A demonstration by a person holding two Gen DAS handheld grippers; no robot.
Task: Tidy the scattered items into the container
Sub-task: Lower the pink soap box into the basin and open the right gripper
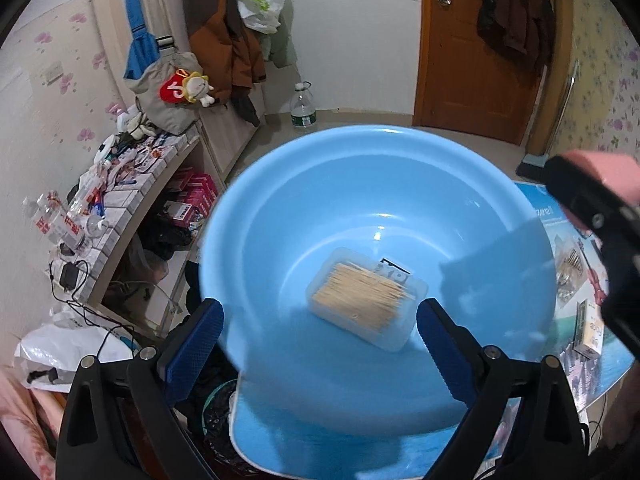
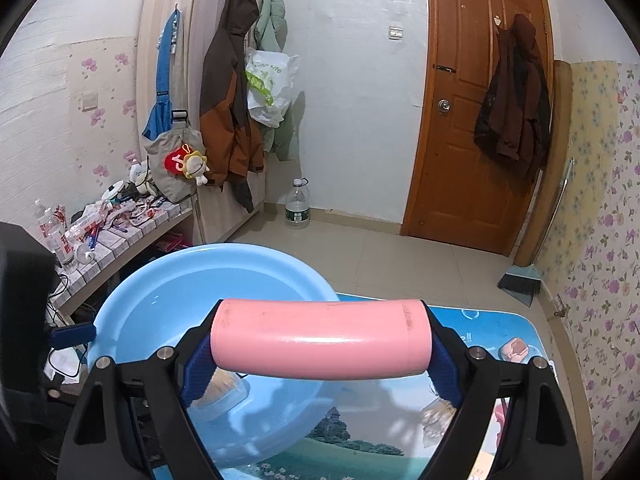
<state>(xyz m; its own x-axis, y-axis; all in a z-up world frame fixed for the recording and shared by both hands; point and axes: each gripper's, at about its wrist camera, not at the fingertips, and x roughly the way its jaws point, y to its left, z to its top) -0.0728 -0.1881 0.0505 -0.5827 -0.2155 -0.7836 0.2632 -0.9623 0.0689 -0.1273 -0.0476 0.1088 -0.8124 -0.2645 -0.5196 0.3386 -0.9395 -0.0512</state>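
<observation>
We look down past our left claw (image 1: 320,344), its blue pads spread wide and empty, into a light blue basin (image 1: 280,208) on the counter (image 1: 576,240). A clear box of toothpicks (image 1: 366,298) lies on the basin's floor.

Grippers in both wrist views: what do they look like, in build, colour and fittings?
Both are alike. The left gripper and the right gripper each have two black angular plastic arms with triangular cut-outs and round silver bolt heads at the pivots. The fingers carry dark blue pads with a fine knurled texture. No cables, sleeves or printed markings show on them.
</observation>
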